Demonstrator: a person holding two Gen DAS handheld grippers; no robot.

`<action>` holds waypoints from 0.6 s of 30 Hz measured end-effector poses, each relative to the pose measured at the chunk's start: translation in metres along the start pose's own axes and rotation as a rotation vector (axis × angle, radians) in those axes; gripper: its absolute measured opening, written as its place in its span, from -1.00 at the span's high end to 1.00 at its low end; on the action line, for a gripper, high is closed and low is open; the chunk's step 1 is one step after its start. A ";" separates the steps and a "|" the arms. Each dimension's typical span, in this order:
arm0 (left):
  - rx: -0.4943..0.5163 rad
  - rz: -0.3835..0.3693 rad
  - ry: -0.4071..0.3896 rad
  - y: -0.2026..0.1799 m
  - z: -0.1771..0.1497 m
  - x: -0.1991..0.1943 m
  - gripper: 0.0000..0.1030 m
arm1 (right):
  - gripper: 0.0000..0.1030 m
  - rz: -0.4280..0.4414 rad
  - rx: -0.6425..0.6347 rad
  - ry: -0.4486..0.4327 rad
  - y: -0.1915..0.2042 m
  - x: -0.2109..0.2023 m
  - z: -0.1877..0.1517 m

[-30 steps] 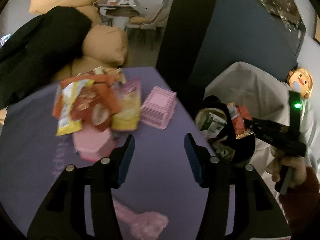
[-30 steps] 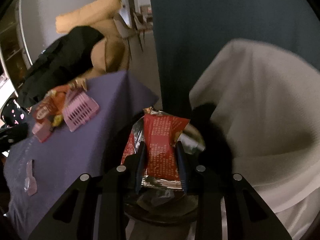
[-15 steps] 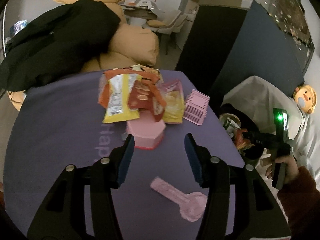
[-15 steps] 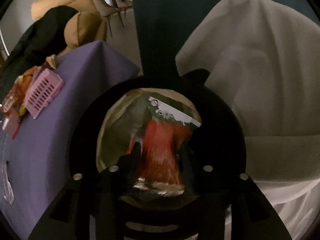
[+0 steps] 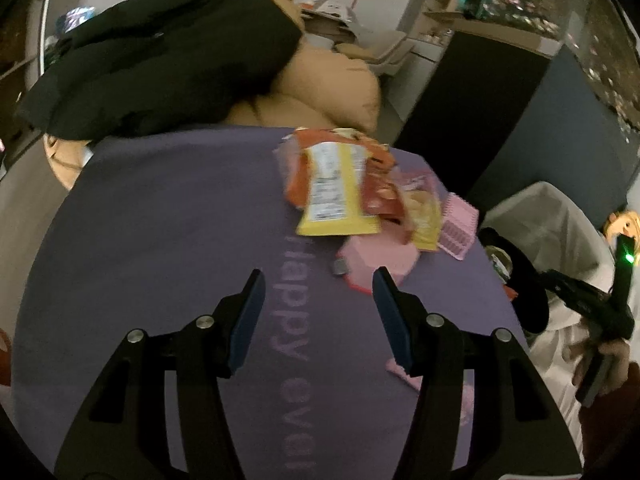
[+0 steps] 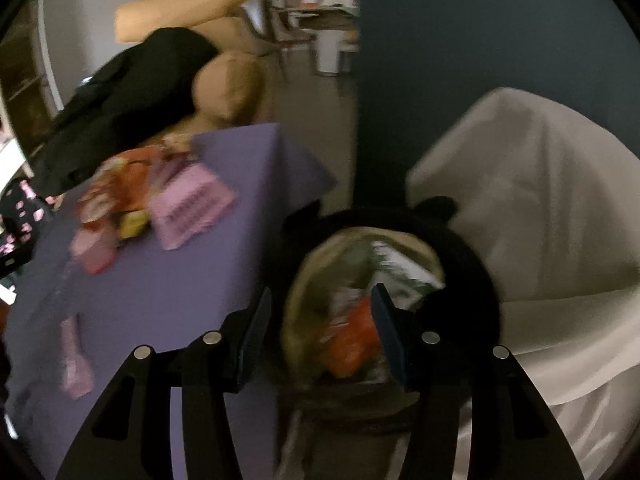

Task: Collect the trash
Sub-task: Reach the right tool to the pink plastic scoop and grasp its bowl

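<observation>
A pile of snack wrappers (image 5: 340,184), yellow, red and orange, lies on the purple table (image 5: 160,240), partly over a pink box (image 5: 380,258). The pile also shows blurred in the right wrist view (image 6: 124,192). My left gripper (image 5: 318,316) is open and empty above the table, short of the pile. My right gripper (image 6: 320,330) is open and empty above a black-rimmed trash bin (image 6: 472,276). A red wrapper (image 6: 352,344) lies loose inside the bin among other trash.
A pink slotted basket (image 5: 458,224) sits right of the pile. A pink scoop (image 6: 74,364) lies near the table's front. A white draped seat (image 6: 540,208) stands beside the bin. A black coat (image 5: 152,60) on tan cushions lies behind the table.
My right gripper opened and let the red wrapper go into the bin, then pulled back up. My left gripper swung left and back over the table.
</observation>
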State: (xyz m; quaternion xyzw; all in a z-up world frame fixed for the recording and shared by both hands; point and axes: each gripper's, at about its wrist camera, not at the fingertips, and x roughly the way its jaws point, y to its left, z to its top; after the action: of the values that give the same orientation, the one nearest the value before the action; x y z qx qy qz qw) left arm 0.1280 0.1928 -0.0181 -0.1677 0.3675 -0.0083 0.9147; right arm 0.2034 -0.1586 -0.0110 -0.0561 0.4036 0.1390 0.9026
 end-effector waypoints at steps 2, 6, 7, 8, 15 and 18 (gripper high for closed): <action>-0.017 0.013 0.001 0.013 -0.002 -0.001 -0.03 | 0.05 0.036 -0.014 -0.007 0.018 -0.005 -0.003; -0.054 0.020 0.000 0.037 -0.007 -0.004 -0.03 | 0.05 0.114 -0.044 0.009 0.054 -0.006 -0.010; -0.062 0.019 -0.001 0.041 -0.009 -0.005 -0.03 | 0.05 0.136 -0.061 0.016 0.067 -0.004 -0.012; -0.069 0.019 -0.001 0.046 -0.010 -0.005 -0.04 | 0.05 0.149 -0.071 0.022 0.074 -0.002 -0.015; -0.091 0.023 0.011 0.063 -0.018 -0.005 -0.04 | 0.05 0.265 -0.166 0.108 0.137 0.022 -0.032; -0.101 0.028 0.015 0.068 -0.020 -0.005 -0.04 | 0.05 0.315 -0.216 0.132 0.159 0.028 -0.039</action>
State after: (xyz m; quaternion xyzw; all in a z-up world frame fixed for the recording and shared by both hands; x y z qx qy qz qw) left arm 0.1037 0.2517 -0.0500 -0.2083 0.3764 0.0216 0.9025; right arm 0.1459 -0.0097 -0.0562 -0.0978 0.4485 0.3170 0.8299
